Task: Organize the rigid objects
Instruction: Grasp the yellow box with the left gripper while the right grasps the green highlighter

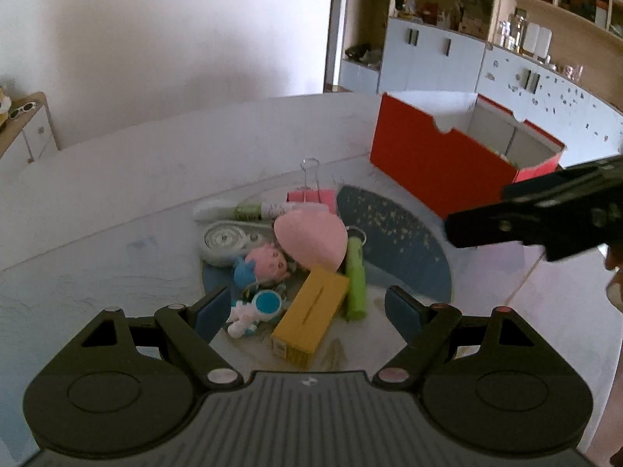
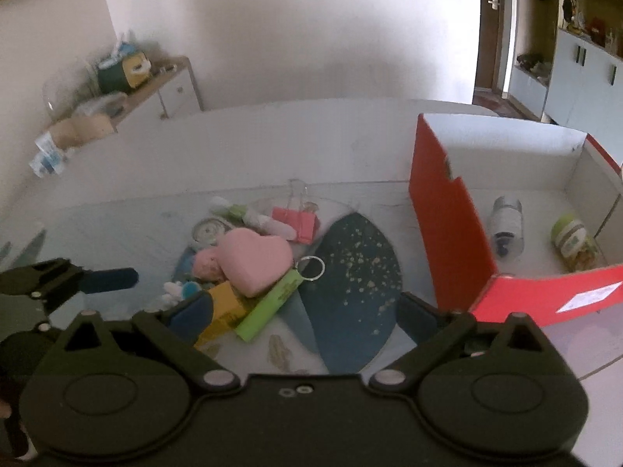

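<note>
Both hand-held grippers hang above the pile with nothing in them: the left hand-held gripper (image 1: pixel 307 309) has its jaws wide apart, and so does the right hand-held gripper (image 2: pixel 305 317). The pile sits on the surface (image 1: pixel 117 202) beside the red box (image 2: pixel 447 214). The pink heart (image 2: pixel 255 262) leans on the yellow box (image 1: pixel 309 317) and green tube (image 2: pixel 270 305). Pulling one out could make the heart slide off. The two hand-held grippers could also bump.

Open left gripper (image 1: pixel 307 309) above yellow box (image 1: pixel 309 317)

Heart (image 2: pixel 255 262) hides most of doll (image 2: pixel 205 265) and yellow box (image 2: pixel 226 311). Shelf items (image 1: pixel 467 7), upper right, too small to identify. Right gripper (image 1: pixel 545 214) cut off at right edge.
</note>
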`<state>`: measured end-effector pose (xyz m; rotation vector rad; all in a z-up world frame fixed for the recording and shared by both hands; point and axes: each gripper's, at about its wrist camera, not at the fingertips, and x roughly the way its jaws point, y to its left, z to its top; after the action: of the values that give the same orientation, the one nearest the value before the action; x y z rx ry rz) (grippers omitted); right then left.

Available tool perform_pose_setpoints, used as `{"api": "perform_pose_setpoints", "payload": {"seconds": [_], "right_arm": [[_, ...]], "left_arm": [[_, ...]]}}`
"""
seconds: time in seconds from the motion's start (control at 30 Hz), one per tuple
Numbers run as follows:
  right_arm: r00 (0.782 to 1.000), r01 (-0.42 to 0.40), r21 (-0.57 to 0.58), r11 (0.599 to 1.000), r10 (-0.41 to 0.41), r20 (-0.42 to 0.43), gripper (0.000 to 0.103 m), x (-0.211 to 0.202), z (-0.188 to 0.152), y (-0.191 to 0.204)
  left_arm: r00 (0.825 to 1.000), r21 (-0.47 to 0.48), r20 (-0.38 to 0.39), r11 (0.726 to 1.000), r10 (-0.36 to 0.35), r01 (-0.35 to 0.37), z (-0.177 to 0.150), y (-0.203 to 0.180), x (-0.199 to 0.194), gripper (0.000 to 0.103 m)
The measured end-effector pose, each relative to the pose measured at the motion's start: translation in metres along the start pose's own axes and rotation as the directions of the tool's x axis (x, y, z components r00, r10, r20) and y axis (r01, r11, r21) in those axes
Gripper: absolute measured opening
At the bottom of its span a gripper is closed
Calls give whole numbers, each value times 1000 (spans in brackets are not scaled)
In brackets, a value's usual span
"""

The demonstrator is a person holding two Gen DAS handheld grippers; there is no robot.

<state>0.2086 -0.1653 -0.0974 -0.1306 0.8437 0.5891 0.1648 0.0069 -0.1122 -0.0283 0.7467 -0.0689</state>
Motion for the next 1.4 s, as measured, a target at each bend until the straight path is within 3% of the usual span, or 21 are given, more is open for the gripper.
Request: {"api": "perform_pose_setpoints", "payload": {"seconds": [0.27,0.47,0.53,0.63,0.97,1.03,1.3,1.4], "right_arm": [[998,25,-29,999,-27,-63,94,42,7,11],[991,50,-31,998,-53,-126,82,70,9,16],[989,48,-36,998,-53,-140,79,76,10,17],[985,47,-38,998,-52,-166,73,84,11,18],[976,54,-60,997,-65,-210,54,100,9,23],[976,61,-68,996,-74,-204,53,101,8,23],[979,80,-85,993,-95,-180,18,97,5,24],[980,78,-79,994,-91,-174,16,96,3,22]], "left_arm": [[1000,48,-3,999,1,-1,-8,-2,17,86],[1000,75,-2,997,-3,3,-12,-1,28,86],[1000,79,-6,997,-13,13,-12,0,31,75],[1000,91,-20,996,-18,20,-12,-1,35,67],[1000,118,-9,993,-20,21,-9,-4,41,55],[1000,122,-8,992,-21,21,-8,-5,42,46],[998,129,-56,991,-36,43,-11,-12,51,32],[997,129,-72,991,-30,39,-14,-13,54,30]]}}
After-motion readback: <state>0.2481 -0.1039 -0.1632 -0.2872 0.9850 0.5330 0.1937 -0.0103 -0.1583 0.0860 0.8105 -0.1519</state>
